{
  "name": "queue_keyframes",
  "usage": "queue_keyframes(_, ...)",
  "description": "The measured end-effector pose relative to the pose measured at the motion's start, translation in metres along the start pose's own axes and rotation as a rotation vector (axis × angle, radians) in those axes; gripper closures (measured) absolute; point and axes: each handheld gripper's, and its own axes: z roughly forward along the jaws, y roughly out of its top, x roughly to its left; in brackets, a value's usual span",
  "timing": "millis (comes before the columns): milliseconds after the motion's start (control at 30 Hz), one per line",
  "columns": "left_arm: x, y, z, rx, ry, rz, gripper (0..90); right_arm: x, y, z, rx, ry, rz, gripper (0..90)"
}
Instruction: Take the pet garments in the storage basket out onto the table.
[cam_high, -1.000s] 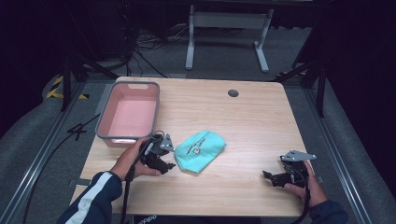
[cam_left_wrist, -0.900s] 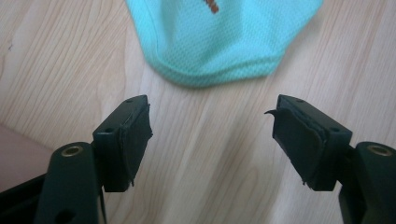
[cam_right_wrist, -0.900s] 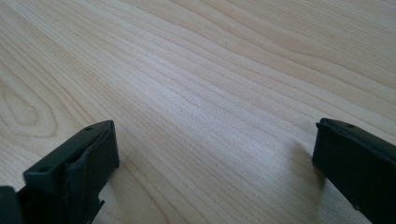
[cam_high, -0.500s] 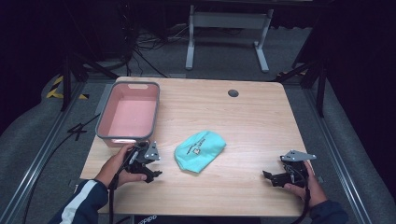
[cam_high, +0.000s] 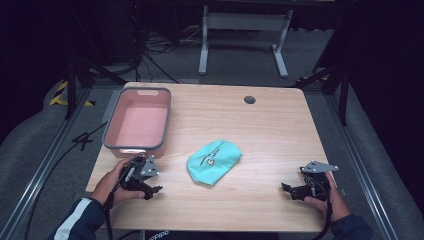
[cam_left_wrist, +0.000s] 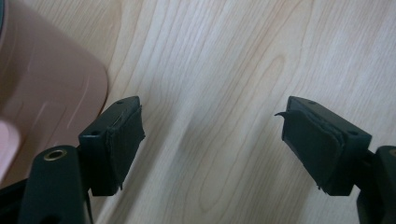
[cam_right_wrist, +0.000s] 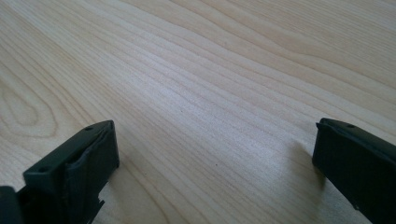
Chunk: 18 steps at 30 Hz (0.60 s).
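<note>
Working from the table (cam_high: 270, 125) down: the pink bin (cam_high: 137, 125) sits far-left, the teal pouch (cam_high: 214, 161) lies mid-table. Our left gripper (cam_high: 150, 191), jaws just opening, and right gripper (cam_high: 287, 189) are spread, empty; probably pinch the pouch's bunched edge.

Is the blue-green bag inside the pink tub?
No, the teal bag lies on the bare wooden table, apart from the pink tub.

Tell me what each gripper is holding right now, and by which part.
Nothing is held. The left gripper and right gripper both stand open over bare table; the teal pouch lies untouched between them.
</note>
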Motion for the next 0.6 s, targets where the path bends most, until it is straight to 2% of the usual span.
queue_keyframes(200, 0.002, -0.015, -0.002, -0.021, 0.012, -0.024, 20.9, 0.000, 0.000, 0.000, 0.000, 0.000, 0.000, 0.7)
queue_keyframes(233, 0.003, -0.023, -0.003, -0.042, 0.012, -0.045, 20.7, 0.000, 0.000, 0.000, 0.000, 0.000, 0.000, 0.7)
queue_keyframes(367, 0.005, -0.032, -0.004, -0.072, 0.011, -0.078, 19.5, 0.000, 0.000, 0.000, 0.000, 0.000, 0.000, 0.7)
queue_keyframes(400, 0.007, -0.039, -0.004, -0.096, -0.001, -0.106, 19.6, 0.000, 0.000, 0.000, 0.000, 0.000, 0.000, 0.7)
queue_keyframes(600, 0.011, -0.057, -0.003, -0.147, -0.020, -0.160, 19.3, 0.000, 0.000, 0.000, -0.001, 0.002, -0.002, 0.7)
